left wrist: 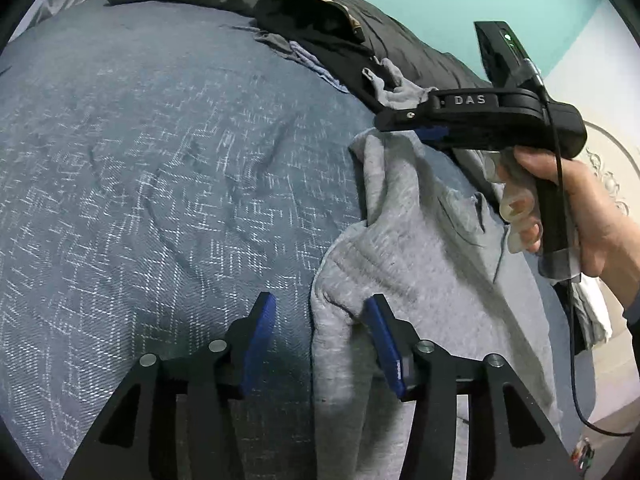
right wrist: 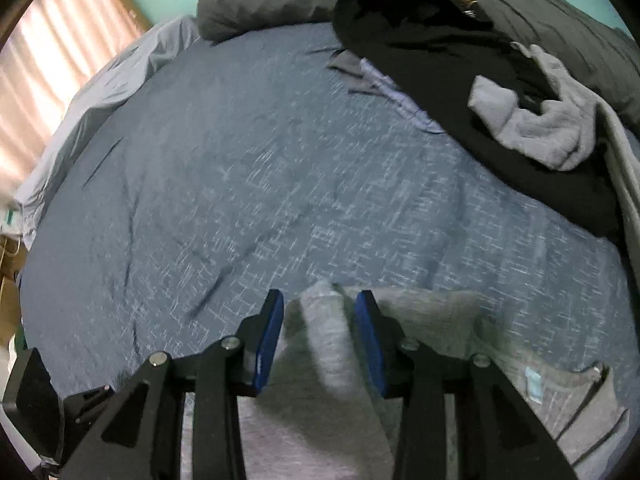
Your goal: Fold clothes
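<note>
In the left wrist view, the blue patterned bedspread (left wrist: 160,160) filled the left and centre of the frame. At the bottom centre the left gripper (left wrist: 322,332) stood with its jaws apart, pads not pressing; the ribbed edge of the grey sweatshirt (left wrist: 420,240) lay between them, nearer the right pad. The sweatshirt ran from there up the right half of the frame. At the upper right a hand (left wrist: 580,208) held the right gripper (left wrist: 404,124) over the garment's far edge. Behind it lay a black garment (left wrist: 328,28).

In the right wrist view, a curtain (right wrist: 60,60) showed at the upper left and the bedspread (right wrist: 240,180) across the middle. At the bottom centre the right gripper (right wrist: 318,328) also had its jaws parted, a blurred fold of the grey sweatshirt (right wrist: 324,340) loose between them. The black garment (right wrist: 440,60) and a grey sock-like piece (right wrist: 540,132) sat at the upper right.

Both claws seemed to be letting go after laying a fold. The next move likely calls for lifting clear without dragging cloth, then regripping a fresh edge.
</note>
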Tool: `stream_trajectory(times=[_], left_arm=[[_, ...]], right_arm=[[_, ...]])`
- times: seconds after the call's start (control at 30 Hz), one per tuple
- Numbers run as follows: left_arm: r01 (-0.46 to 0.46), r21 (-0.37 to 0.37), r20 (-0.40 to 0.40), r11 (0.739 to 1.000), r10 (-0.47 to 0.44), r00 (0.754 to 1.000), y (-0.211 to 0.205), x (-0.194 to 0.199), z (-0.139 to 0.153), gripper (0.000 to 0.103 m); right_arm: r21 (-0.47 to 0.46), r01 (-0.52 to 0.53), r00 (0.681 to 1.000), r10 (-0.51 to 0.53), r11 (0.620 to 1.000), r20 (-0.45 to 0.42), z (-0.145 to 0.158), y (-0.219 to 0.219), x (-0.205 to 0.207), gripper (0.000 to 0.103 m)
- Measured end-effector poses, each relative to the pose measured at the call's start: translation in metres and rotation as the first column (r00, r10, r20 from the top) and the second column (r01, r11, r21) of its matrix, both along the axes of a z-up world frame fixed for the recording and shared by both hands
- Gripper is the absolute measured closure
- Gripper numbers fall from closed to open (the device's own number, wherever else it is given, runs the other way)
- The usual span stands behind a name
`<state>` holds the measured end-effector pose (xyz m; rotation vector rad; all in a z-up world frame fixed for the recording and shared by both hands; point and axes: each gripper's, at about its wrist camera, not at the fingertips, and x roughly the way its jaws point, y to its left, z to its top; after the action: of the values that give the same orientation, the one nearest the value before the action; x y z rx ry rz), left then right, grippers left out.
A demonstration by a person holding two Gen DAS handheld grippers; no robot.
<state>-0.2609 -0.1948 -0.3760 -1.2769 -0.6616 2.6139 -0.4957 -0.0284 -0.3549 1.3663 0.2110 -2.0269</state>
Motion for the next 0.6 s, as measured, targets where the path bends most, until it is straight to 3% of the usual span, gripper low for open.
stream_trajectory(times=[0.03,0.1,0.27,0.43,0.6], left_arm=[[-0.003,0.004,-0.005,1.000,0.003,1.000,-0.001,0.000,0.000,0.051],[-0.018,0.003,-0.033,1.000,0.018,0.999,-0.004,0.003,0.007,0.051],[-0.033,0.016,-0.083,0.999,0.034,0.996,-0.010,0.005,0.018,0.051],[0.012,0.021,-0.022,1.000,-0.011,1.000,0.004,-0.002,-0.003,0.051],[0.039,0.009,-0.018,0.999,-0.038,0.999,0.012,-0.001,-0.010,0.053]], right_arm=[[0.001,-0.005,1.000,0.005,1.000,0.008,-0.003,-0.002,0.000,0.082],[-0.004,0.002,1.000,-0.002,1.000,0.015,-0.006,-0.001,0.000,0.091],[-0.059,0.053,0.998,-0.050,0.997,0.041,-0.007,0.006,-0.006,0.093],[-0.102,0.069,0.996,-0.063,0.992,0.061,-0.004,0.008,-0.005,0.093],[-0.120,0.058,0.996,-0.050,0.991,0.069,-0.001,0.007,-0.002,0.093]])
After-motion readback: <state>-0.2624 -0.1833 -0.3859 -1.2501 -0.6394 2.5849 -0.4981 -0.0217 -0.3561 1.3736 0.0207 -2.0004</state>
